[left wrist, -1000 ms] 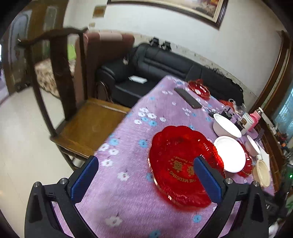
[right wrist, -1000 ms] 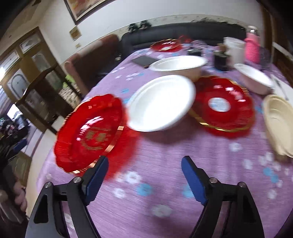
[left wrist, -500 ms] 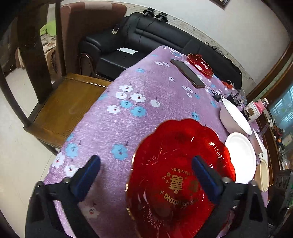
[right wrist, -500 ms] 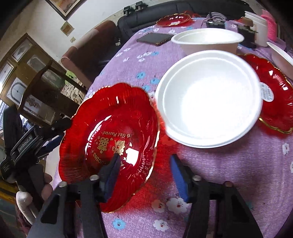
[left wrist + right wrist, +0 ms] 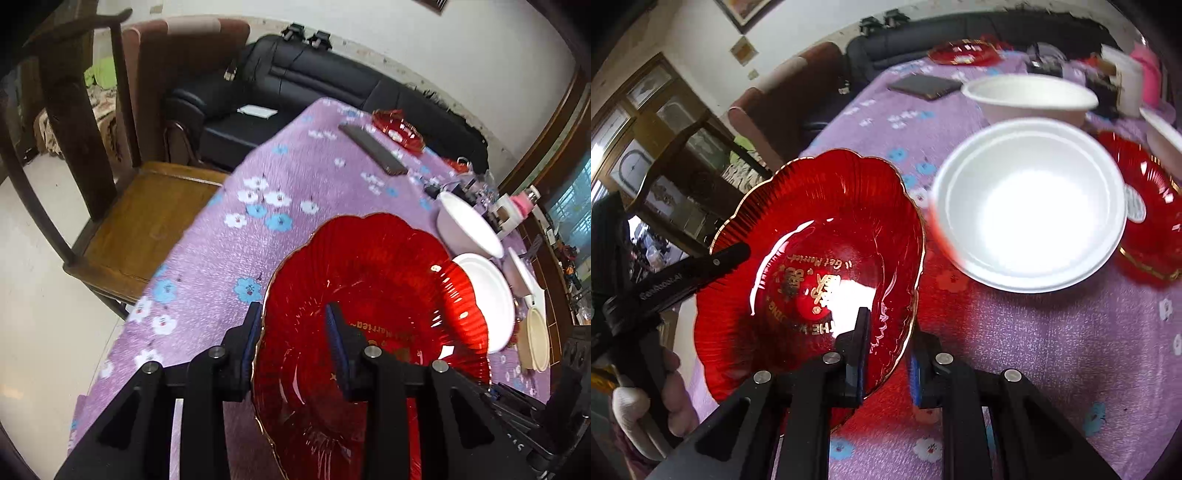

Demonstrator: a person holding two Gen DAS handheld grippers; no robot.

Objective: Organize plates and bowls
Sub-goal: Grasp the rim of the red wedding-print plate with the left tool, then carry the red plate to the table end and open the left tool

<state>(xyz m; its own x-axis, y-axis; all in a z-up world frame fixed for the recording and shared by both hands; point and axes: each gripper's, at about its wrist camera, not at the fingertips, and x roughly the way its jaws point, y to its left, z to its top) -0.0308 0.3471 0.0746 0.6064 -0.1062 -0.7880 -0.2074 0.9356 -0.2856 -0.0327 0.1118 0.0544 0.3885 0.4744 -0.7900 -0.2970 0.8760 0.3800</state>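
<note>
A large red scalloped plate with gold lettering (image 5: 384,291) (image 5: 820,236) is tilted above the purple flowered tablecloth (image 5: 229,243). My left gripper (image 5: 291,332) is shut on its near left rim, one finger under and one over. My right gripper (image 5: 886,343) is shut on the opposite rim; the left gripper also shows in the right wrist view (image 5: 735,254). A white plate (image 5: 1030,206) lies just right of the red plate, partly over a second red plate (image 5: 1152,206). A white bowl (image 5: 1030,99) stands behind.
A phone (image 5: 373,147) and a small red dish (image 5: 399,129) lie at the table's far end. A cream bowl (image 5: 535,339), cups and a pink bottle (image 5: 1145,74) stand along the right side. A wooden chair (image 5: 147,214) stands left of the table.
Both grippers have closed from open onto opposite rims of the red plate. The plate has tilted up off the cloth.
</note>
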